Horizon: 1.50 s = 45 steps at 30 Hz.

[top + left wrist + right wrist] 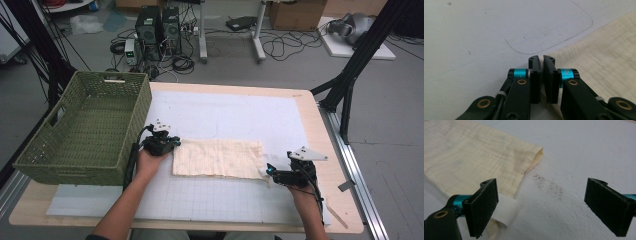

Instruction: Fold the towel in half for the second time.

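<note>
Left hand-held gripper hides whether it pinches cloth

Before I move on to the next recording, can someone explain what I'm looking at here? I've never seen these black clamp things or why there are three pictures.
There is no robot arm here: a person holds a hand-held two-jaw clamp in each hand. The high view looks down on the table from above the person's side. The other two pictures come from small cameras riding on each clamp, looking along its black jaws.

On the white mat lies a folded cream cloth, and a green woven basket stands at the table's left edge.

The left gripper sits at the cloth's left end with its jaws closed almost together; whether they pinch the cloth's edge I cannot tell. The right gripper is at the cloth's right end with its jaws wide open, holding nothing; one pad rests beside the cloth's corner, where a white tag sticks out.
</note>
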Available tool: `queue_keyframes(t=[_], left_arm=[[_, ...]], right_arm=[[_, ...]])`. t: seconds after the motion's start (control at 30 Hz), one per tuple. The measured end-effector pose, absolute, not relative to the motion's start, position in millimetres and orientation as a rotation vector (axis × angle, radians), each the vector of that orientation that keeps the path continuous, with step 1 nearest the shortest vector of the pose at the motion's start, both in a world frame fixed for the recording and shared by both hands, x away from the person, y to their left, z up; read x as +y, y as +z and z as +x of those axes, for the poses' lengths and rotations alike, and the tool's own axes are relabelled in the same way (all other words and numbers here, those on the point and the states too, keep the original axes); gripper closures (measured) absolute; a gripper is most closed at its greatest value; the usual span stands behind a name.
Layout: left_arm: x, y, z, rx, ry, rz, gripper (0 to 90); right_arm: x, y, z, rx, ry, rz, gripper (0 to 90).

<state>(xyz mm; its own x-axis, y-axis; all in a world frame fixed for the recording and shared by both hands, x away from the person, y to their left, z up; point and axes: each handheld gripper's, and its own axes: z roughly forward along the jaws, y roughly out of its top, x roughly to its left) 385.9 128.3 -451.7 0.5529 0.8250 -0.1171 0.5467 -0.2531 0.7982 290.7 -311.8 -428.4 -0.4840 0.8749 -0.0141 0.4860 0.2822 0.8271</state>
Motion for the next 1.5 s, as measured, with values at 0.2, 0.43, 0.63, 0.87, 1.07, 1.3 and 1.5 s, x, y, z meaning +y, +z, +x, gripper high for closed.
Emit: queue_keyframes(t=[0.2,0.43,0.63,0.87,1.07,1.3,1.5], left_arm=[[130.2,-452.3,386.8,1.122,0.392,1.921,83.1],[131.0,-452.5,387.2,1.127,0.384,1.92,83.2],[131.9,-452.9,387.5,1.136,0.37,1.906,83.2],[133.1,-453.0,387.9,1.141,0.352,1.899,83.3],[134.4,-452.9,387.8,1.14,0.342,1.894,83.5],[138.6,-452.7,388.3,1.145,0.319,1.863,85.0],[141.6,-444.6,385.5,1.1,0.348,1.808,85.7]], right_arm=[[-305.5,-419.7,312.6,2.076,1.169,1.278,11.5],[-286.8,-423.7,354.1,2.191,1.091,1.282,30.3],[-267.1,-423.7,382.1,2.252,1.022,1.248,47.9],[-258.6,-437.4,389.9,2.355,0.916,1.227,54.3],[-262.6,-439.1,391.9,2.377,0.967,1.224,69.3],[-257.2,-438.1,387.7,2.366,0.938,1.191,83.9],[-260.1,-435.4,386.1,2.301,0.934,1.163,84.4]])
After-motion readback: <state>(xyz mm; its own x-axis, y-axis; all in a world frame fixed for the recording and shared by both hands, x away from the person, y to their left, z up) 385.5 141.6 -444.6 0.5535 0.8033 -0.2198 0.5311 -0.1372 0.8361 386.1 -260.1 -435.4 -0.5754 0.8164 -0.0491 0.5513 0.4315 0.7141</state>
